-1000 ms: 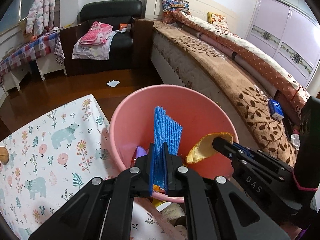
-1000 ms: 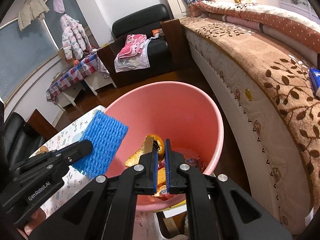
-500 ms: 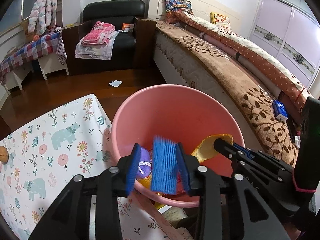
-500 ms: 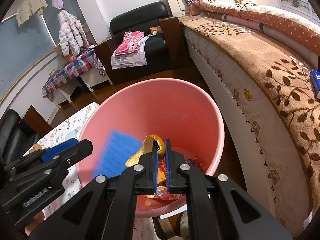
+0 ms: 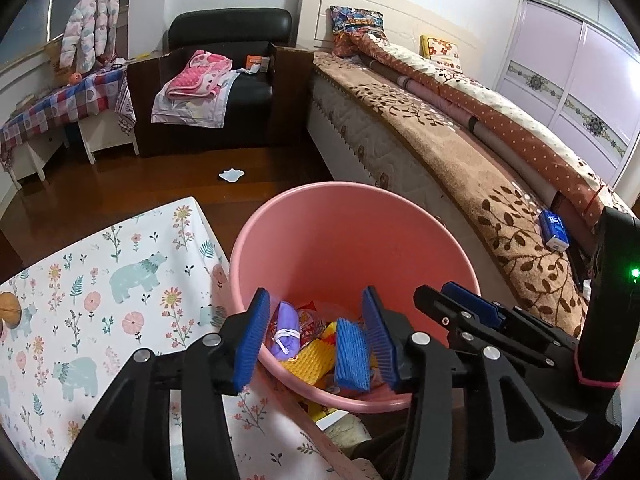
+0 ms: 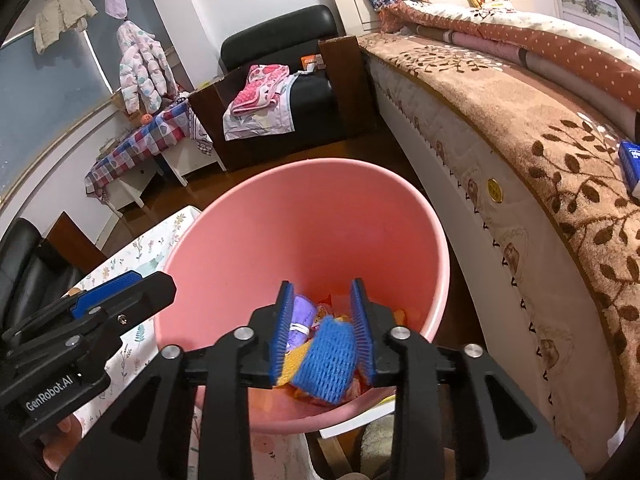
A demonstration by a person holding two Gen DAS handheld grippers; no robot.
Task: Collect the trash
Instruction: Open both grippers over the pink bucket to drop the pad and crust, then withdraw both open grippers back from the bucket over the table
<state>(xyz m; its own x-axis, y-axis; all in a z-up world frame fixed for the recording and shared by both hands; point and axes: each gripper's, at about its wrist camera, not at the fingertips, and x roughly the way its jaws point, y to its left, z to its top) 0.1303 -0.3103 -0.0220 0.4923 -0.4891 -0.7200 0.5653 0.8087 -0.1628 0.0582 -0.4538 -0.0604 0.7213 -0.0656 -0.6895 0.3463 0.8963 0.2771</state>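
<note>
A pink bucket (image 5: 436, 252) (image 6: 404, 208) stands beside the table, with trash in its bottom. A blue foam net (image 5: 352, 354) (image 6: 326, 364) lies loose on the trash, next to a purple wrapper (image 5: 286, 330) and yellow foam (image 5: 310, 360). My left gripper (image 5: 316, 326) is open and empty over the bucket's near rim. My right gripper (image 6: 322, 326) is open and empty just above the trash; the orange peel it held lies among the trash, mostly hidden. The right gripper also shows at the right of the left wrist view (image 5: 448, 300).
A table with a floral bear cloth (image 5: 100, 280) lies left of the bucket. A bed with a brown leaf blanket (image 5: 460, 152) runs along the right, with a blue box (image 5: 554, 230) on it. A white scrap (image 5: 231, 175) lies on the wooden floor. A black armchair (image 5: 224, 80) stands behind.
My left gripper opened and the blue foam net fell into the bucket. My right gripper opened and let the orange peel drop into the trash.
</note>
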